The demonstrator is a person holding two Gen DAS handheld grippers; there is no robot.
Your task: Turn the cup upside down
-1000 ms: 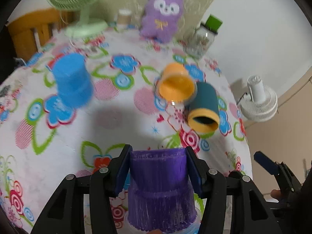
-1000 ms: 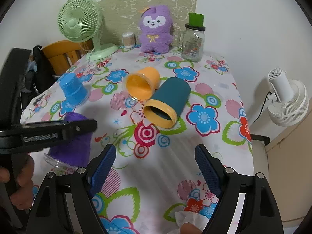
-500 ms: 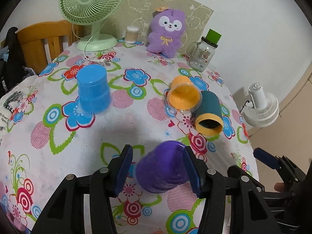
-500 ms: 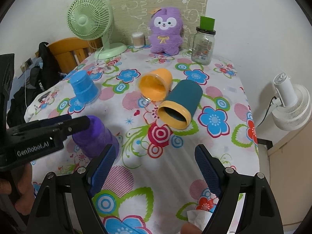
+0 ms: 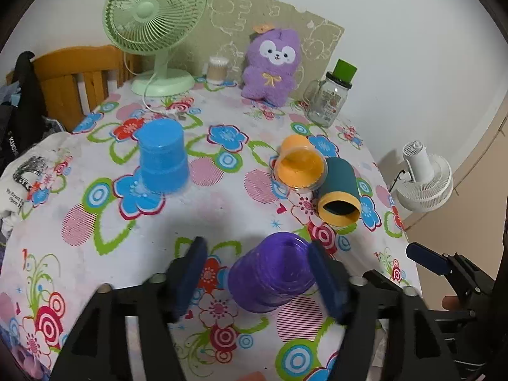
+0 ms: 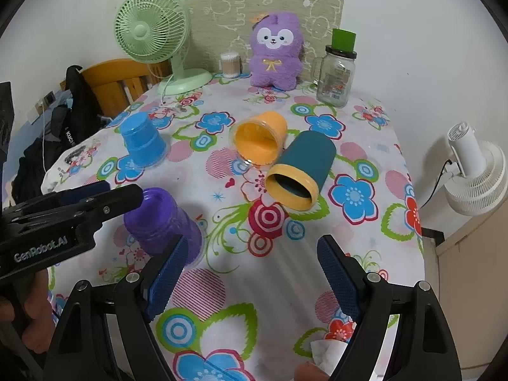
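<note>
A purple cup (image 5: 273, 273) stands upside down on the flowered tablecloth, also in the right wrist view (image 6: 162, 222). My left gripper (image 5: 258, 273) is open around it, with a gap on the left finger's side; whether the right finger still touches is unclear. A blue cup (image 5: 162, 155) stands upside down at the left. An orange cup (image 5: 300, 165) and a teal cup with a yellow rim (image 5: 338, 195) lie on their sides, mouths toward me. My right gripper (image 6: 250, 273) is open and empty over the near table.
A green fan (image 6: 152, 31), a purple plush toy (image 6: 274, 50), a glass jar with a green lid (image 6: 336, 73) and a small swab jar (image 6: 230, 65) line the far edge. A wooden chair (image 5: 79, 79) stands left, a white fan (image 6: 476, 171) off the right edge.
My left gripper set the purple cup down upside down on the cloth and opened its jaws. The right gripper has barely moved.
</note>
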